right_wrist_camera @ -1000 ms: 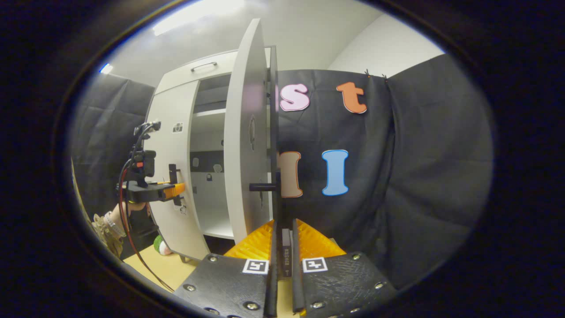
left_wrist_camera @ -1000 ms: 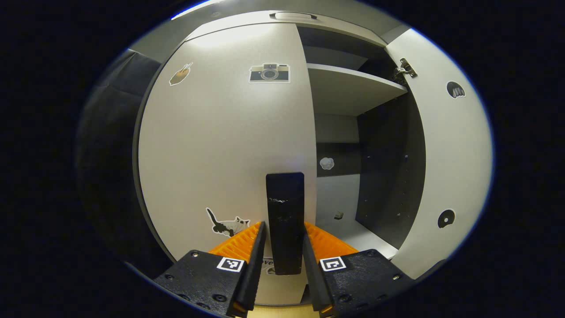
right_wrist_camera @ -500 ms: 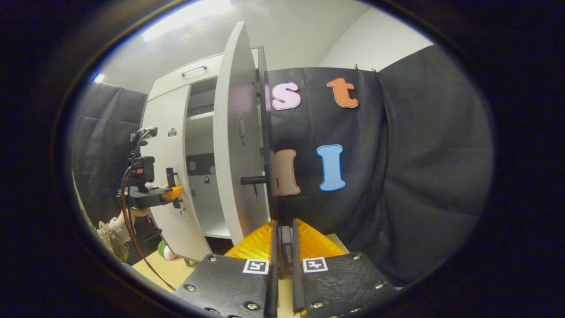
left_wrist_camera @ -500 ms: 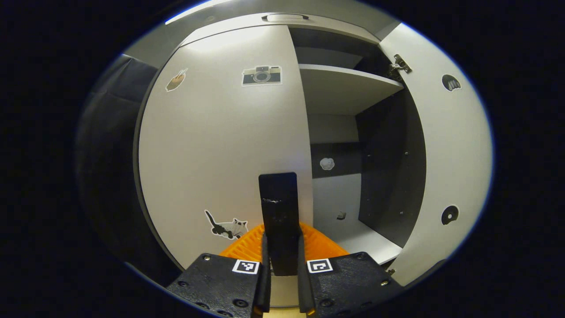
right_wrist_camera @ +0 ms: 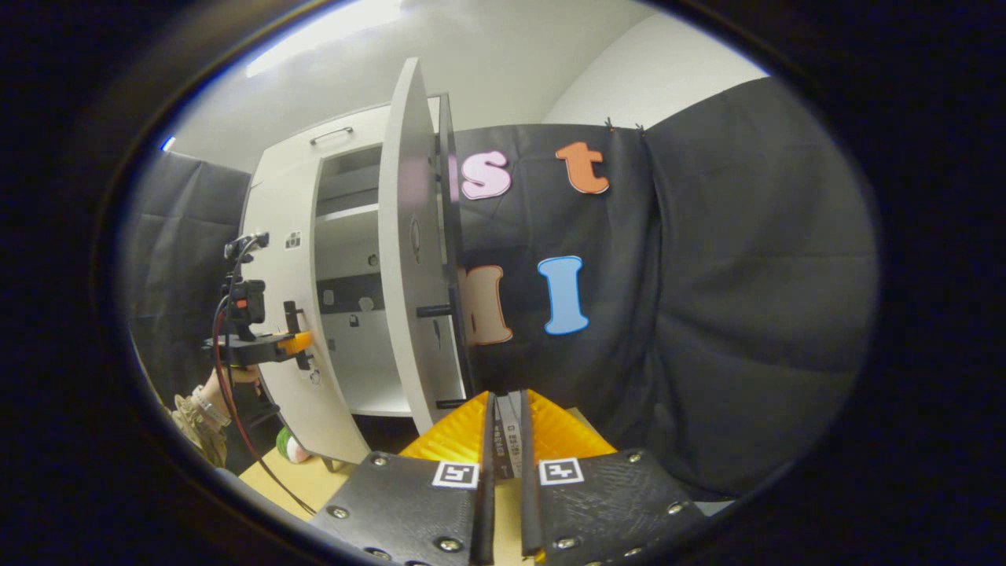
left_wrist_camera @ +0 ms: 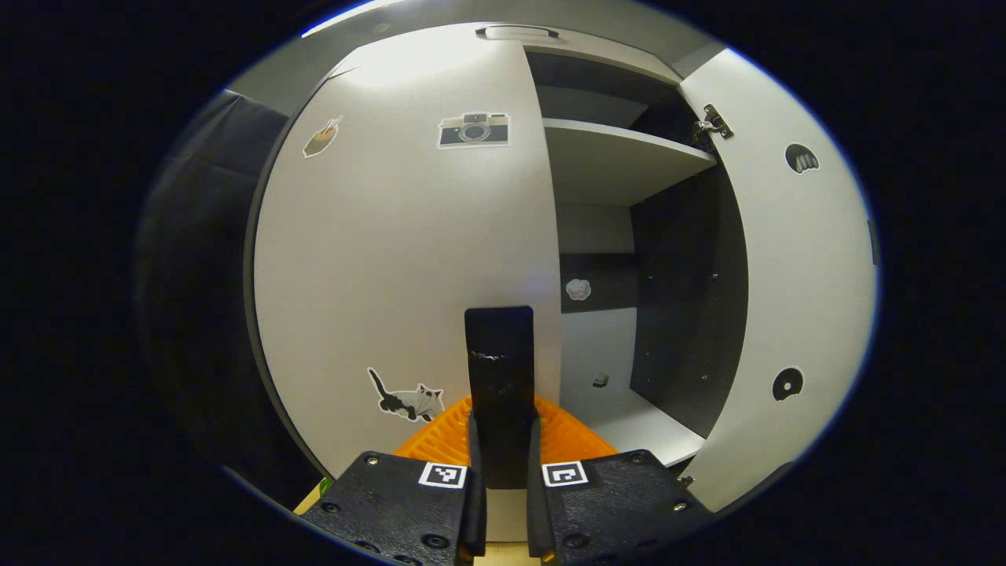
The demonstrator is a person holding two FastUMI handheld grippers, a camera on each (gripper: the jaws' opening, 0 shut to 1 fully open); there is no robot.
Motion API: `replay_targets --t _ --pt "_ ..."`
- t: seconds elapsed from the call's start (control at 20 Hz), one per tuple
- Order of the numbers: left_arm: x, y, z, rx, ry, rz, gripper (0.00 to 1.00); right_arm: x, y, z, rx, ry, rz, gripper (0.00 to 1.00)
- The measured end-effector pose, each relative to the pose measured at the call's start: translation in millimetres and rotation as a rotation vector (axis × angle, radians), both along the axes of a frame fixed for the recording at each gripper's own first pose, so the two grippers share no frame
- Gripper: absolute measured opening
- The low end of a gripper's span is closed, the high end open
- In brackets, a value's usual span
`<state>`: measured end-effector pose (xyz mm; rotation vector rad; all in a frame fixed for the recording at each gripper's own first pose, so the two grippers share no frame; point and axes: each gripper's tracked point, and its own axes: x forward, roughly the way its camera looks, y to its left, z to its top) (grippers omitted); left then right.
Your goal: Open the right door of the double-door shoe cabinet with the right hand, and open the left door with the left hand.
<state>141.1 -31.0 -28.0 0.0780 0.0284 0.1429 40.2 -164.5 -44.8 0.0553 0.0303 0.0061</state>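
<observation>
Left gripper clamped on the left door's handle; right door stands swung open.

In the left gripper view, the left gripper (left_wrist_camera: 501, 503) has its jaws pressed on either side of the black handle (left_wrist_camera: 500, 369) of the left door (left_wrist_camera: 409, 267), which lies shut against the shoe cabinet (left_wrist_camera: 597, 157). The right door (left_wrist_camera: 794, 299) is swung wide, baring a shelf (left_wrist_camera: 621, 149). In the right gripper view, the right gripper (right_wrist_camera: 503, 472) sits near the right door's front edge, jaws almost together on nothing, with its handle (right_wrist_camera: 434, 310) beyond. The cabinet stands at the far edge of a wooden surface (right_wrist_camera: 291, 479).
</observation>
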Motion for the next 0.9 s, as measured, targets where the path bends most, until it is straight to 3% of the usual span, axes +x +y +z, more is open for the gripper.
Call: replay_targets --t 0.25,0.9 --pt "-29 1 -1 -0.005 0.026 -0.014 0.21 -19 16 0 0.033 0.000 0.026 0.13" --pt "-94 15 1 -0.045 0.036 -0.068 0.20 -47 84 2 -0.016 0.000 0.110 0.13"
